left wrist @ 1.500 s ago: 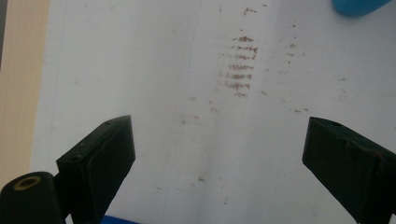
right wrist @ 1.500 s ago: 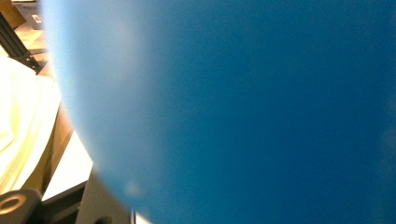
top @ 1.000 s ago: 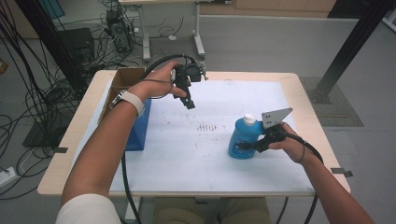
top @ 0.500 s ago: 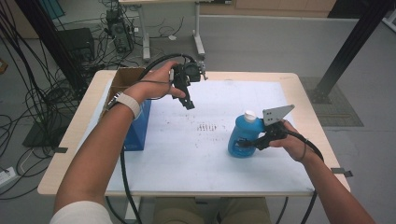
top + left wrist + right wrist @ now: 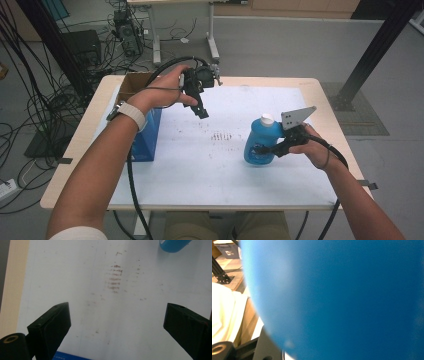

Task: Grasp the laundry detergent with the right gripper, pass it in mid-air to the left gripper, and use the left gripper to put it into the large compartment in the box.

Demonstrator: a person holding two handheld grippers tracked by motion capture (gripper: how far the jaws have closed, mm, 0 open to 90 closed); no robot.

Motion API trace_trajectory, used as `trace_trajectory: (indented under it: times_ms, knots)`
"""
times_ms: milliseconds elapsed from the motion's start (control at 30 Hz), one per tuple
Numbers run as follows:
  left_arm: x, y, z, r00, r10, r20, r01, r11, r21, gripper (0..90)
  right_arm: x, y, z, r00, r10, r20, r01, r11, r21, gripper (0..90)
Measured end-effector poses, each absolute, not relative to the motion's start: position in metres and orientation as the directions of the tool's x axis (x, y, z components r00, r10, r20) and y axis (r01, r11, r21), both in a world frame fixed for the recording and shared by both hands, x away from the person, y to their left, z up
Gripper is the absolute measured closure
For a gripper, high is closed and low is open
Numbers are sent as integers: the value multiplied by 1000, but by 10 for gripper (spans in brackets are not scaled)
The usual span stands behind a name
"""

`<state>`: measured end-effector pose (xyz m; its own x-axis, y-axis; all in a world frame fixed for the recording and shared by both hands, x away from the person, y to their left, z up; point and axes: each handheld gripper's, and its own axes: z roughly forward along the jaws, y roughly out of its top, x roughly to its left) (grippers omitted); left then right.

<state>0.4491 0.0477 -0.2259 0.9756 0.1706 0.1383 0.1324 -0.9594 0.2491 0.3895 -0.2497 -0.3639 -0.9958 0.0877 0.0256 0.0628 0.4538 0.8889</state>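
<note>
Even, soft overhead light across the desk [image 5: 210, 170].
Faint shadows only; the blue bottle [image 5: 342, 297] looms blurred, out of focus.

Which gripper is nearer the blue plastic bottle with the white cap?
Right. The right gripper is clamped on the blue plastic bottle; the left gripper hangs open, apart from it, over the white mat.

White wristband [image 5: 129, 113]; black hand-held gripper [image 5: 202, 111], thick black cable [image 5: 131, 182].
</note>
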Motion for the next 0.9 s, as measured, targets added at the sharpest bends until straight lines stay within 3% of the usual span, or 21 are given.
trace_trajectory:
  times_ms: [900]
  knots:
    - [404, 45, -206, 987, 125, 104, 90, -954, 287, 62, 382, -226, -336, -999, 30, 24, 35, 474, 880, 435]
